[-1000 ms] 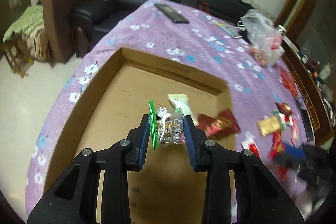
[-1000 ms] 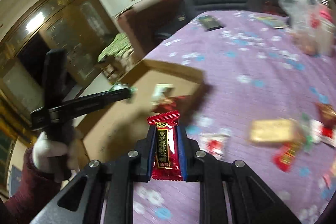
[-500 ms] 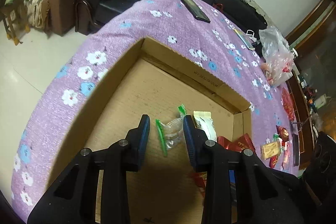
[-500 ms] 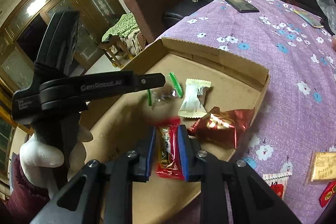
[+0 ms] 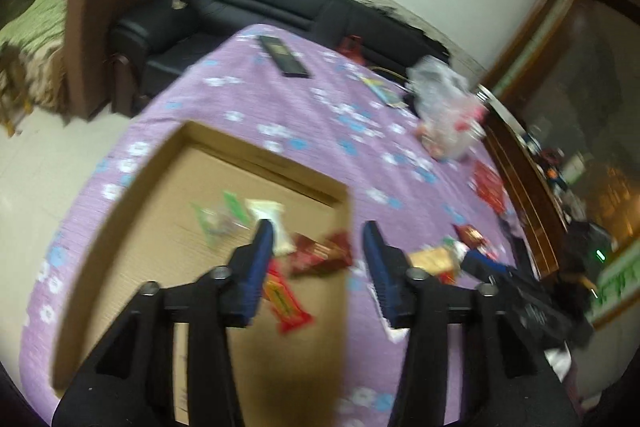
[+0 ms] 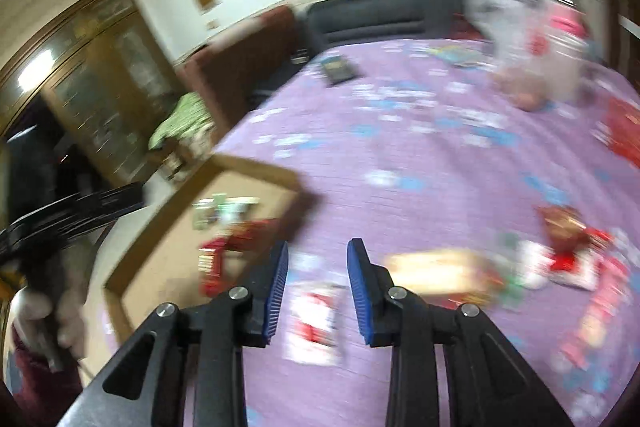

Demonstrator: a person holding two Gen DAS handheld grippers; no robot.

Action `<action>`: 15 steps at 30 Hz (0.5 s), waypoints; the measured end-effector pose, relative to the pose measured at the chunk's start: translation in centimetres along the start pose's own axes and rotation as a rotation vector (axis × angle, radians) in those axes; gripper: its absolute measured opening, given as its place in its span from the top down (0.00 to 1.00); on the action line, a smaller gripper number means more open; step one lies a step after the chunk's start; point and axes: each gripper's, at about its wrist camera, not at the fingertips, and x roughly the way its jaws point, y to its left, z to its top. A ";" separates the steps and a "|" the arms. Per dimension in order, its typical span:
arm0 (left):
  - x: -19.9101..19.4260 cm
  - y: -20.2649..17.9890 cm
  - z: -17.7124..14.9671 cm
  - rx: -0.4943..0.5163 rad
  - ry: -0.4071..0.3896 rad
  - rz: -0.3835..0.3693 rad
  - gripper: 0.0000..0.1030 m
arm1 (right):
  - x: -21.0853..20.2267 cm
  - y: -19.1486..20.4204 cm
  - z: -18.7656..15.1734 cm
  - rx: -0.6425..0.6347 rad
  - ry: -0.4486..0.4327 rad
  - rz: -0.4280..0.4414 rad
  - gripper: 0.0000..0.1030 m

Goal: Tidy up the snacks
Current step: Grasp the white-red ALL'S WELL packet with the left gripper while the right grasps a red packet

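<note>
Both claws stood released and carried nothing. Between the fingers of my right claw (image 6: 317,281) I saw purple cloth, and just near of the tips, a little left of centre, lay a white-and-red packet (image 6: 314,323) flat on the desk (image 6: 420,163). Its long axis seemed to run near-to-far, roughly in line with the fingers, though blur left that unsure. That arm was plainly the nearer one to it, so I judged the coming move a short drop onto it.

My left claw (image 5: 318,259) hovered over the right wall of the cardboard box (image 5: 120,227). Inside lay a red bar (image 5: 286,301), a dark red wrapper (image 5: 320,254), a white packet (image 5: 267,211) and a clear green-edged one (image 5: 218,217).

More snacks (image 6: 568,247) were scattered at right on the flowered cloth. Far off stood a black sofa (image 5: 280,7).
</note>
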 end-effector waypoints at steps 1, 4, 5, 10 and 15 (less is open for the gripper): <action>0.2 -1.0 -0.5 0.016 0.008 -0.012 0.49 | -0.6 -1.6 -0.4 0.029 -0.009 -0.036 0.67; 2.1 -4.4 -2.5 0.063 0.072 -0.053 0.49 | -1.7 -5.2 -1.7 0.098 -0.014 -0.094 0.67; 2.8 -5.1 -3.0 0.072 0.091 -0.061 0.49 | -1.9 -6.1 -2.2 0.121 -0.009 -0.100 0.67; 6.4 -8.8 -5.8 0.140 0.174 -0.054 0.49 | -2.4 -8.0 -3.5 0.157 0.006 -0.103 0.67; 9.0 -9.9 -7.2 0.155 0.229 -0.014 0.49 | -1.0 -8.1 -3.8 0.161 0.029 -0.096 0.66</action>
